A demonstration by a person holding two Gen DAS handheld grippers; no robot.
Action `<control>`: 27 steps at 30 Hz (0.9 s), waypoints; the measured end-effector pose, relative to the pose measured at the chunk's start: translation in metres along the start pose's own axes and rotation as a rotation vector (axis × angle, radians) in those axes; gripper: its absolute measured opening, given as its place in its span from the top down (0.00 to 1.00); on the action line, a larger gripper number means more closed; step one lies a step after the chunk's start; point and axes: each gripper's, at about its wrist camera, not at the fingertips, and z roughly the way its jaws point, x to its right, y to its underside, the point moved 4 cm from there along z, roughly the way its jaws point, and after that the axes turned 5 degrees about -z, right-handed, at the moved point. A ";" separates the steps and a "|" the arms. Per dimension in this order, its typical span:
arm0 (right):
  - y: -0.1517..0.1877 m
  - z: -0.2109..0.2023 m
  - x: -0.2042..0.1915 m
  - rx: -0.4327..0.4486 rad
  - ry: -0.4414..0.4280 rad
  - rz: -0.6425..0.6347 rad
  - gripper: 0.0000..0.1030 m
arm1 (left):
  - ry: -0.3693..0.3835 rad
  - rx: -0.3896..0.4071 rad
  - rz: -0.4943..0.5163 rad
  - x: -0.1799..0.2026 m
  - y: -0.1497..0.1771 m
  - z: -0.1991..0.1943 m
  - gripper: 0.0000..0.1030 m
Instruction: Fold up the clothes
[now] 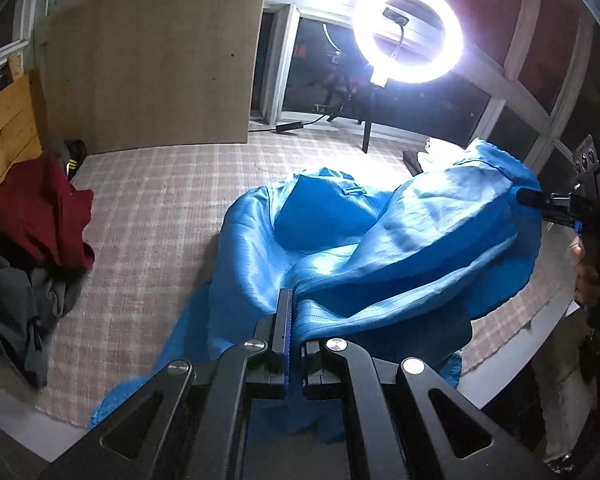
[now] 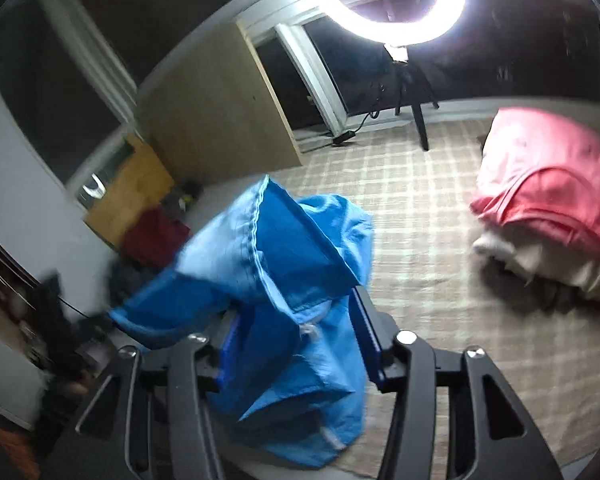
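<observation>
Blue garment (image 1: 380,240), shiny thin fabric w/ white stitched seam, lifted off the plaid-covered table (image 1: 148,208), strung between both grippers, lower part trailing down over the near table edge. Held up at two separated spots, probably to shake out and spread flat before any fold; no fold visible yet, so prob. early in the task.

Left gripper (image 1: 294,344): closed down on a bunched edge of the cloth, fingers nearly together w/ fabric pinched between blue pads. Pointed fwd and slightly down across the table, low near the front edge.

Right gripper (image 2: 296,344): fingers set wider, thick wad of cloth filling the gap and draped over the front; looks clamped on it, though the exact contact is hidden by fabric. From the left wrist view, seen at far right (image 1: 540,200), raised higher than the left, gripping the garment's top corner, person's hand (image 1: 588,276) on the handle behind.

Dark red and grey clothes pile (image 1: 36,240) at table's left, prob. waiting their turn. Pink folded item (image 2: 552,192) on a white stack at right, apart from the blue piece, likely the done pile. Ring light (image 1: 408,32) on stand at the far side, glare strong. Right view blurred, so detail of the hem unclear.
</observation>
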 end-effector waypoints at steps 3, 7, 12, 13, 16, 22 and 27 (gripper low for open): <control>0.004 0.021 0.000 -0.040 -0.138 0.037 0.83 | -0.010 -0.009 0.026 0.000 -0.003 0.007 0.98; -0.027 0.018 -0.013 -0.005 -0.076 -0.018 0.99 | -0.013 0.008 0.064 0.002 -0.022 0.002 0.98; -0.148 -0.110 -0.096 0.331 0.063 -0.224 0.99 | -0.018 0.244 0.219 0.034 -0.115 -0.089 0.98; -0.171 -0.143 -0.122 0.402 0.107 -0.276 0.99 | -0.022 0.309 0.259 0.046 -0.136 -0.117 0.98; -0.220 -0.244 -0.196 0.593 0.190 -0.366 0.99 | -0.003 0.477 0.360 0.077 -0.185 -0.207 0.98; -0.253 -0.378 -0.306 0.794 0.370 -0.459 0.99 | -0.023 0.691 0.527 0.119 -0.199 -0.351 0.98; -0.232 -0.421 -0.365 0.877 0.419 -0.510 0.99 | -0.048 0.801 0.567 0.117 -0.172 -0.417 0.98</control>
